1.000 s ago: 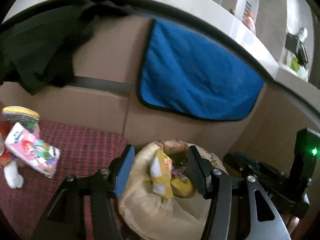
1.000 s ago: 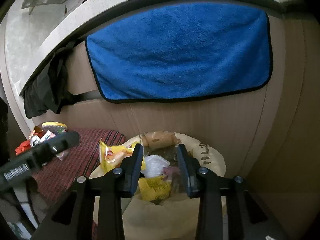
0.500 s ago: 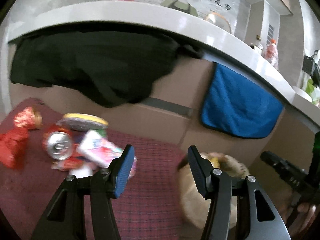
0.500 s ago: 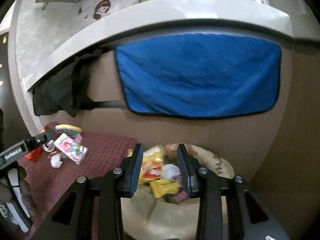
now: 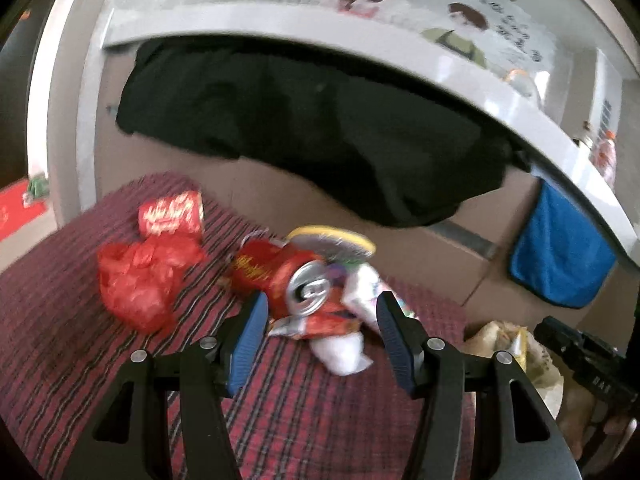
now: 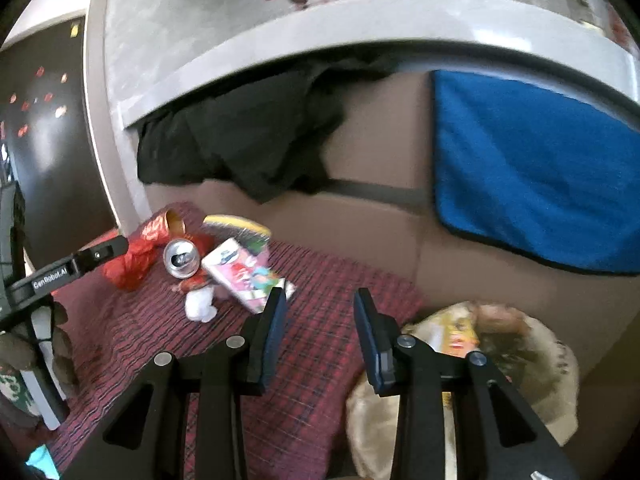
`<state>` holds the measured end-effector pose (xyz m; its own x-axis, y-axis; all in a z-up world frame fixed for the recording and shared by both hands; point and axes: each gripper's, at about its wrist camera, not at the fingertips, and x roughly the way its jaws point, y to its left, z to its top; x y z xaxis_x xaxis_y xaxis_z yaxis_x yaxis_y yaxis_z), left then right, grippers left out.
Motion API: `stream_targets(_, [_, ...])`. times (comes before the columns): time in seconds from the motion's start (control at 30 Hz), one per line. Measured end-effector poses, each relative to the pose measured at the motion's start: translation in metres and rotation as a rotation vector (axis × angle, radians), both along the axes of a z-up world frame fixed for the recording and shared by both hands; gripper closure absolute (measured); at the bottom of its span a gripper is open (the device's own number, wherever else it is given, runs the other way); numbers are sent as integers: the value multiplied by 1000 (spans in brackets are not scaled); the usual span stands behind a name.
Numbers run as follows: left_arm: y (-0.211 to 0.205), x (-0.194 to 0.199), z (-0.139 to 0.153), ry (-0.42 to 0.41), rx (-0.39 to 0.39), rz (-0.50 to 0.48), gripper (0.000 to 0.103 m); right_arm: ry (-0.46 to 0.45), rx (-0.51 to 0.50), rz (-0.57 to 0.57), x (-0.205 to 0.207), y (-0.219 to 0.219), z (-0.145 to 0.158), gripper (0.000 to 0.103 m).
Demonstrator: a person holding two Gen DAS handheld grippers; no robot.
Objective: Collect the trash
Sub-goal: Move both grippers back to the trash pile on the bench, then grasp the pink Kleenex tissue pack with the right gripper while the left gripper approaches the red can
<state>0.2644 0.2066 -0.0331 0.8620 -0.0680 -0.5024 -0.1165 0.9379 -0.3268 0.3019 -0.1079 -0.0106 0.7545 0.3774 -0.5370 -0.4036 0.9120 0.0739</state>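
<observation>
Left gripper (image 5: 320, 312) above red plaid cloth (image 5: 80, 360)

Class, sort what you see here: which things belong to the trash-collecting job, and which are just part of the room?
Job: soda can, red plastic bag, pink carton, white wad, trash bag, left gripper.
Room: blue towel, black cloth, checked cloth.

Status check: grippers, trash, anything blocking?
Left gripper open, empty, facing red can. Right gripper open, empty. Trash bag right of pile. Nothing blocking.
</observation>
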Motion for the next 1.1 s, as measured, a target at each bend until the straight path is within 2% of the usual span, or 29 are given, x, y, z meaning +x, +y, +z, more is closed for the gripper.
stream_targets(0.13, [3, 17, -17, 49, -23, -30, 46, 21, -20, 24, 7, 22, -13, 70])
stream_targets(0.27, [4, 44, -27, 77, -42, -39, 46, 45, -24, 13, 18, 23, -24, 70])
stream_targets(0.5, [2, 94, -29, 95, 41, 1, 45, 110, 0, -6, 36, 19, -46, 70])
stream_targets(0.67, [7, 121, -43, 146, 78, 5, 44, 132, -2, 2, 44, 24, -56, 70])
stream_targets(0.97, [33, 81, -52, 175, 81, -11, 44, 112, -37, 110, 61, 59, -50, 70])
stream_targets(1.1, [52, 55, -49, 159, 36, -17, 44, 143, 22, 176, 89, 79, -47, 70])
